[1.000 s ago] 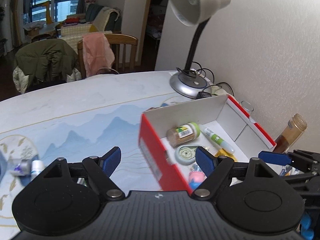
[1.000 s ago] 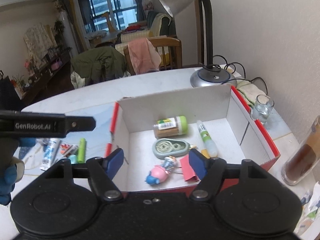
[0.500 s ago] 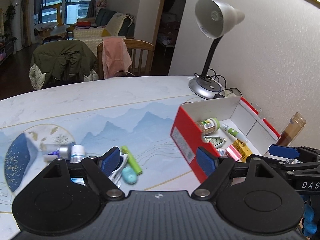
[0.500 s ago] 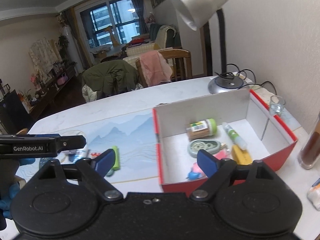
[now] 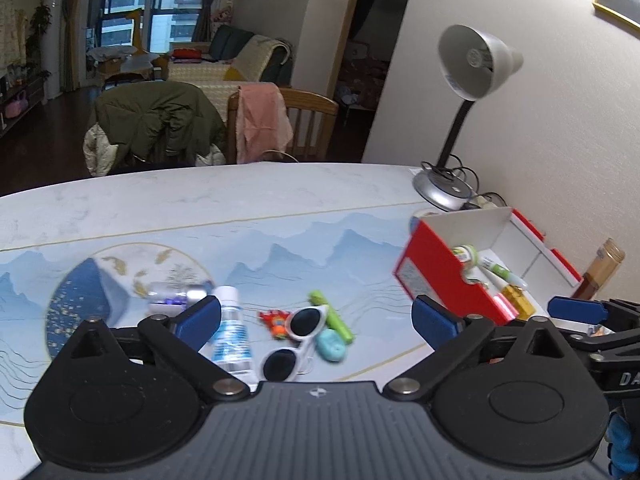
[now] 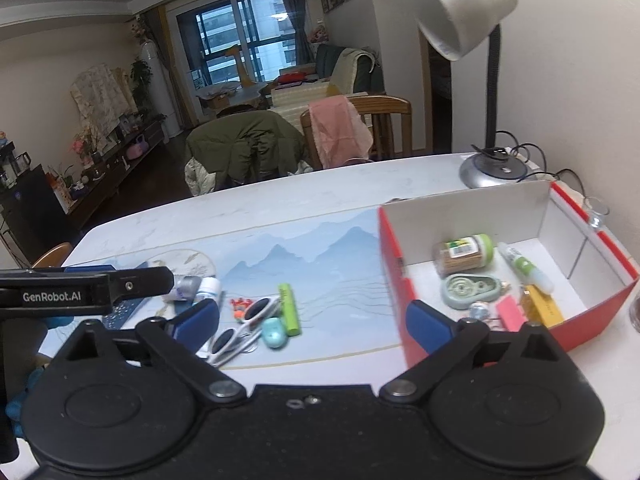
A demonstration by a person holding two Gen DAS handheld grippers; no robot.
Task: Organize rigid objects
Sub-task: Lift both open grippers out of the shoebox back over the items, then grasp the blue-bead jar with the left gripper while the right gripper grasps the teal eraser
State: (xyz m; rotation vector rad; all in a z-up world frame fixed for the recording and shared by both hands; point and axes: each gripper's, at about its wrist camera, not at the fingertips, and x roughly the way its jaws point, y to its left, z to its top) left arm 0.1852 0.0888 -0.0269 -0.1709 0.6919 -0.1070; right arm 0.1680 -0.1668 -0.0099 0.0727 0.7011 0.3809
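Loose items lie on the blue table mat: white sunglasses (image 5: pixel 296 336) (image 6: pixel 244 326), a green marker (image 5: pixel 332 314) (image 6: pixel 289 308), a teal lump (image 5: pixel 330 344) (image 6: pixel 274 332), a small red toy (image 5: pixel 274 320), a white tube (image 5: pixel 232 328) and a clear bottle (image 5: pixel 176 294). To their right stands the red box (image 5: pixel 440 280) (image 6: pixel 392 264), which holds a toothpick jar (image 6: pixel 464 256), a glue stick (image 6: pixel 524 268), a tape dispenser (image 6: pixel 470 290) and other small things. My left gripper (image 5: pixel 316 318) and right gripper (image 6: pixel 312 320) hover above the loose items. Their jaws are opening wide and grip nothing.
A silver desk lamp (image 5: pixel 444 192) stands behind the box by the wall. A brown bottle (image 5: pixel 600 272) and a small glass (image 6: pixel 596 212) are to the box's right. Chairs draped with a green jacket (image 6: pixel 248 140) and a pink cloth line the table's far edge.
Both grippers have drawn back from over the red box and swung left, which brought the loose items into view. Both pairs of jaws have spread wider.
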